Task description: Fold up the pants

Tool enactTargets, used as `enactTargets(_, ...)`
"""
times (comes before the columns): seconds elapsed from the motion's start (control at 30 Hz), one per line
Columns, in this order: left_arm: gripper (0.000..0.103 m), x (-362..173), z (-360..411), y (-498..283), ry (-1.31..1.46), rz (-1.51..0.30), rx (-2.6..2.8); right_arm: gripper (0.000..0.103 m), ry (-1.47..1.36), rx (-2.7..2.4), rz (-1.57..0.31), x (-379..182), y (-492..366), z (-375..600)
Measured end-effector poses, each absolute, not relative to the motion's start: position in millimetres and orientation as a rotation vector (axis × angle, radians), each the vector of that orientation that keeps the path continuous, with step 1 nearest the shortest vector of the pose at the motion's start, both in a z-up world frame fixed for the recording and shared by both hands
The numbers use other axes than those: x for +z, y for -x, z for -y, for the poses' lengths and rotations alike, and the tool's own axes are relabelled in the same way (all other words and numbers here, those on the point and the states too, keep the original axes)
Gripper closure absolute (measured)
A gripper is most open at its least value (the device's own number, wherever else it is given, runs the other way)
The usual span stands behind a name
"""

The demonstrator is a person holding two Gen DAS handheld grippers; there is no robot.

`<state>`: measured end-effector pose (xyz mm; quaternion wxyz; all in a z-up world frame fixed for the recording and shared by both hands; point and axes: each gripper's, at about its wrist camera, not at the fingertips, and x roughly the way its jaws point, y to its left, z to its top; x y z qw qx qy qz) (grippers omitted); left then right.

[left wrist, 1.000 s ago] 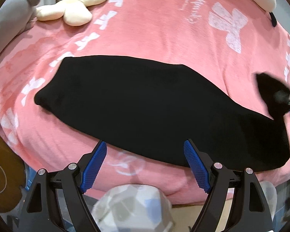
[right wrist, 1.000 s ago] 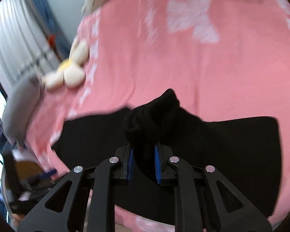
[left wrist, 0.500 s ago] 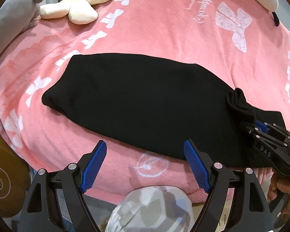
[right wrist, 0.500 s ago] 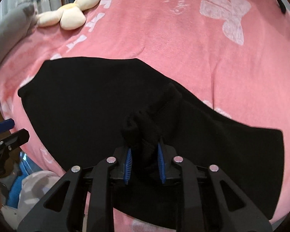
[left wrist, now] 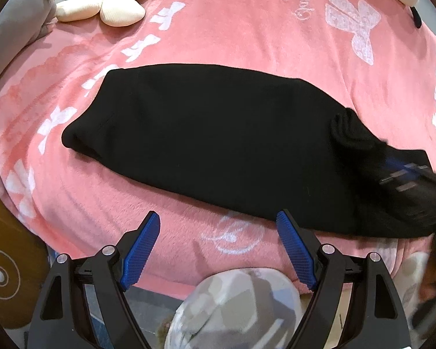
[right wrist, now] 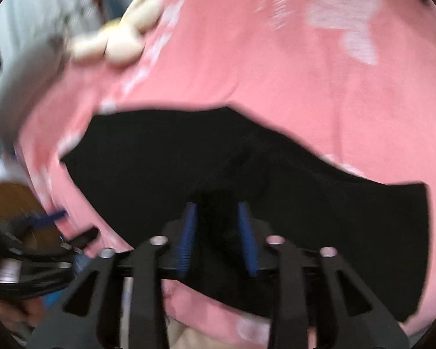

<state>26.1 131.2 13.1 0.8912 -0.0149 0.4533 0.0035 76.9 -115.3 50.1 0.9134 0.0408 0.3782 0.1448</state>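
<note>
A pink fleece blanket [left wrist: 247, 29] with white bow prints covers nearly the whole of both wrist views. On it lie the black pants [left wrist: 218, 139], spread as one long dark band running from about 9 o'clock to 4 o'clock in the left wrist view, flat except for a bunched ridge of cloth toward 3 o'clock. In the right wrist view the pants [right wrist: 160, 160] fill the lower middle, though that frame is badly motion-blurred.

At 11 o'clock on the blanket sits a cream bow-shaped plush [left wrist: 110, 5], well apart from the pants, with a grey cushion [left wrist: 17, 29] beside it at 10 o'clock.

The left gripper [left wrist: 218, 247] hangs at 6 o'clock over bare blanket just beside the near edge of the pants, its blue pads wide apart and grasping nothing. The right gripper [right wrist: 218, 238] has its pads partly apart with dark cloth between them; the blur hides whether they pinch it, so I cannot tell.
</note>
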Motion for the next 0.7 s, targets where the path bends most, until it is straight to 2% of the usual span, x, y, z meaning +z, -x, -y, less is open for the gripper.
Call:
enactTargets(0.03,0.023,12,-131,-25,0.028,-0.942,0.005,0.050,-0.102,0.246,-0.768,57,-72,134)
enactTargets(0.17,0.023,7,-130,-25,0.040,-0.957,0.005,0.049,-0.164,0.021,-0.767,62,-48,228)
enactTargets(0.33,0.023,5,-123,-22,0.064,-0.968,-0.008,0.045,-0.442,-0.123,-0.836,23,-21,333)
enactTargets(0.5,0.023,6,-108,-20,0.063,-0.981,-0.037,0.044,-0.631,-0.024,-0.847,-11,-26,354)
enactTargets(0.7,0.023,12,-94,-20,0.050,-0.978,-0.022,0.044,-0.741,0.166,-0.872,-37,-52,326)
